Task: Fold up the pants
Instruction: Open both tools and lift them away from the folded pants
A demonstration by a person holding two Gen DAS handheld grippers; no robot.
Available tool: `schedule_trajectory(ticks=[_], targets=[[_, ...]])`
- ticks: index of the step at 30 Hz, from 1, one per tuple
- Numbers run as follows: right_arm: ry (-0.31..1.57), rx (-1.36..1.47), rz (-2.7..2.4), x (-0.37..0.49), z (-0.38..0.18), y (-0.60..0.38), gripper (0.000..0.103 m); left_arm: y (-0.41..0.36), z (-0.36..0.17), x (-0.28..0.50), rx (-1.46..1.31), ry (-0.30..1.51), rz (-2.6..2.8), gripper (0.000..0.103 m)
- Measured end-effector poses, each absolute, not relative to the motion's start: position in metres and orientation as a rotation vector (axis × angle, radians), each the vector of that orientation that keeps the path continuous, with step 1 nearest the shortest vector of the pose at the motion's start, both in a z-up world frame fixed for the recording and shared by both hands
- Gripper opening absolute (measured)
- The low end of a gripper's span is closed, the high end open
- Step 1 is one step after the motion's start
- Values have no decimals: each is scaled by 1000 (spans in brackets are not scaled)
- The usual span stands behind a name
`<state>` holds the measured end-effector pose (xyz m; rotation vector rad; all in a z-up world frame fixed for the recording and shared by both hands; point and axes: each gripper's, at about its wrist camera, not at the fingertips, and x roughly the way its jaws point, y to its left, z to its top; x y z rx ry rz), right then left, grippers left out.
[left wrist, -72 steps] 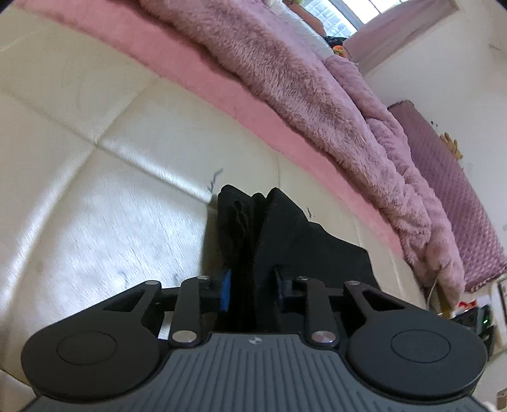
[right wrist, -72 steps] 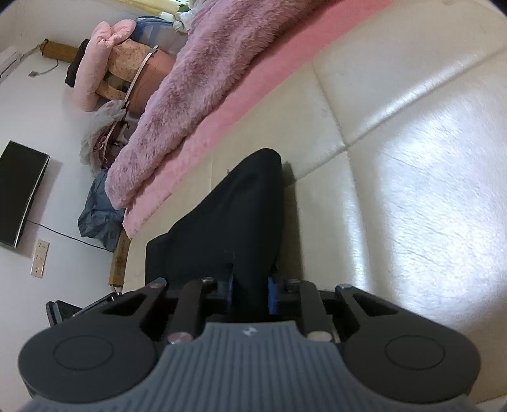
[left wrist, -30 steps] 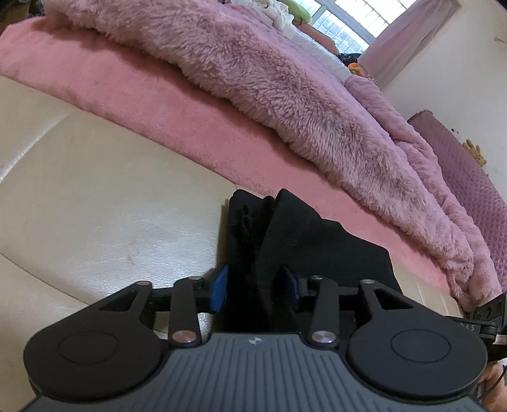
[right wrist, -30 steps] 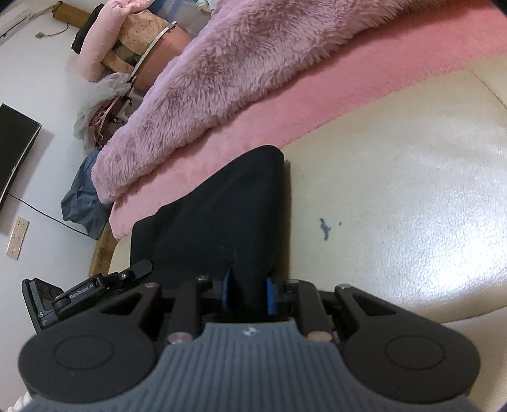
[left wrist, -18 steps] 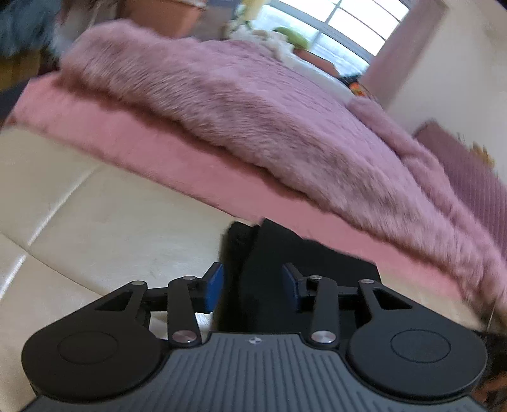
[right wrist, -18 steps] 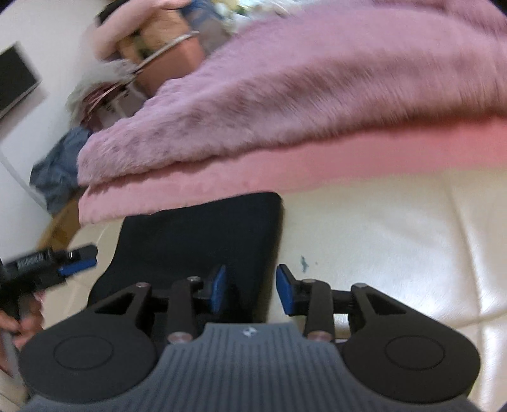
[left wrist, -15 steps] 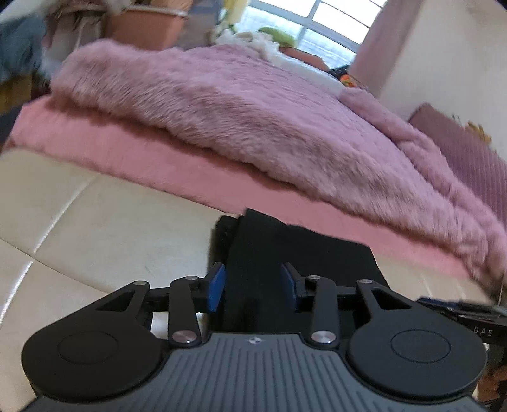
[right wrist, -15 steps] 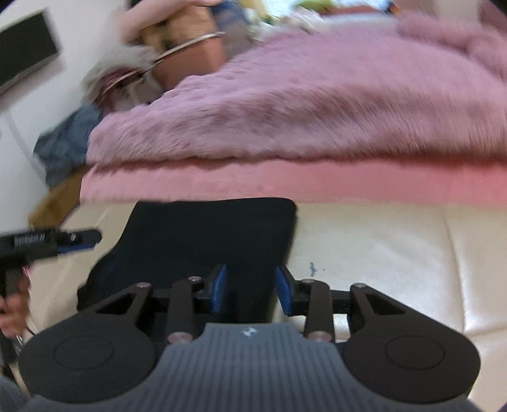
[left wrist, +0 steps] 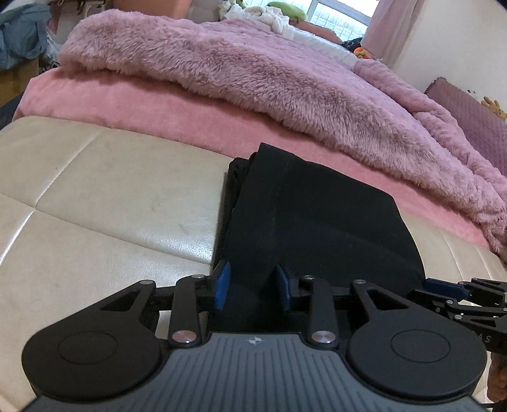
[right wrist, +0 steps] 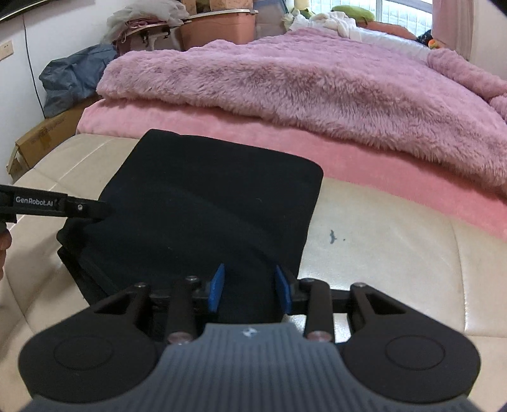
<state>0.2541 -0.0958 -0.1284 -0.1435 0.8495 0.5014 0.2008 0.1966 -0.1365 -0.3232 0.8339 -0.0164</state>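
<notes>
The black pants (left wrist: 313, 222) lie folded into a flat rectangle on the cream leather surface (left wrist: 95, 196), far edge against the pink bedding. They show in the right wrist view too (right wrist: 209, 202). My left gripper (left wrist: 252, 286) is open, its blue pads either side of the near left edge of the pants. My right gripper (right wrist: 248, 286) is open over the near right edge. Each gripper shows at the side of the other's view: the right one (left wrist: 456, 293), the left one (right wrist: 57, 206).
A fluffy purple blanket (left wrist: 269, 73) lies on a pink sheet (left wrist: 158, 117) just behind the pants. A blue ink stain (right wrist: 331, 236) marks the leather right of the pants. A cardboard box (right wrist: 44, 139) and a storage bin (right wrist: 218, 28) stand at the far left.
Both grippers were shut on the pants and carried them toward the bedding. They have opened and let go. The pants now lie flat, and both grippers have pulled back slightly.
</notes>
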Motion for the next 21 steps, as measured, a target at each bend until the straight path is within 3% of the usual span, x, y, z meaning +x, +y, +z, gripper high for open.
schedule_trajectory(ticks=[9,15,18,21], targets=[[818,-122,487,254,-87,-105,34,187,-89,190,-303,774,1,37],[694,-118,492,231,-28,-113,50,164,-28,170,-196,664,0,39],[623,-104,496,214,6,-117,57,150,2,158,-134,607,21,47],[542,-66,509,191,40,-124,65,135,31,140,-76,530,40,65]])
